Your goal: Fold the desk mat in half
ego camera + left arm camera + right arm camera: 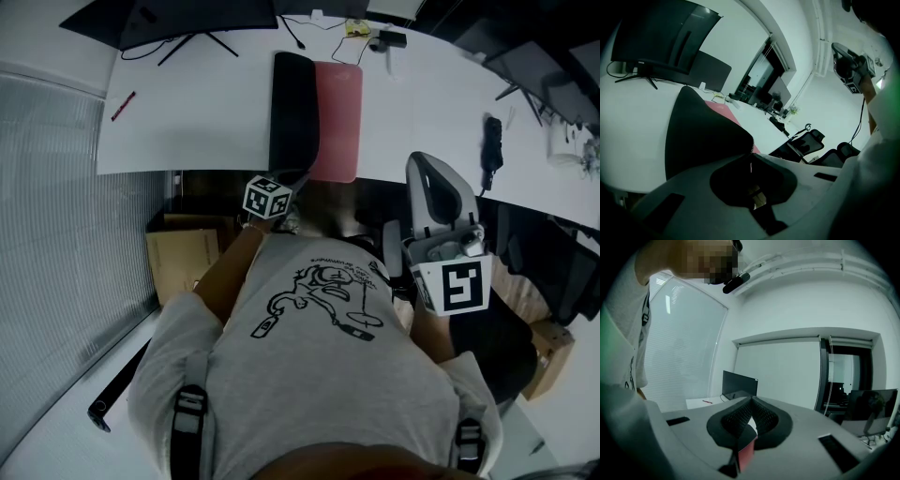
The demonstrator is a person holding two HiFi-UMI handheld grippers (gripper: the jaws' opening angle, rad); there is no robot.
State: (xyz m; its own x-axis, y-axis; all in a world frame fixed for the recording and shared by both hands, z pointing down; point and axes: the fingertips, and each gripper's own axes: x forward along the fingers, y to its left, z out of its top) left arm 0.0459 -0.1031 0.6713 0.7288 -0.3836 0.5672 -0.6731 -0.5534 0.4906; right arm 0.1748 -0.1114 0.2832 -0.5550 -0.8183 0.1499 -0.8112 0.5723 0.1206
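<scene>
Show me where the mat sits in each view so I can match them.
Head view: mat top centre on the desk, black left part lifted by the left claw.
Left gripper view: mat rises centre-left from the shut left claw.
Right gripper view: only a pink-and-black sliver, likely the mat, low centre behind the right claw.
Shared landmark: the monitor, in all three.

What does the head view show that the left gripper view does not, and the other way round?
Head view only: the red pen on the desk. Left gripper view only: the left gripper's fingers shut on the mat corner, and the far wall. Both: the mat with its black underside folded up, and the raised right gripper.
</scene>
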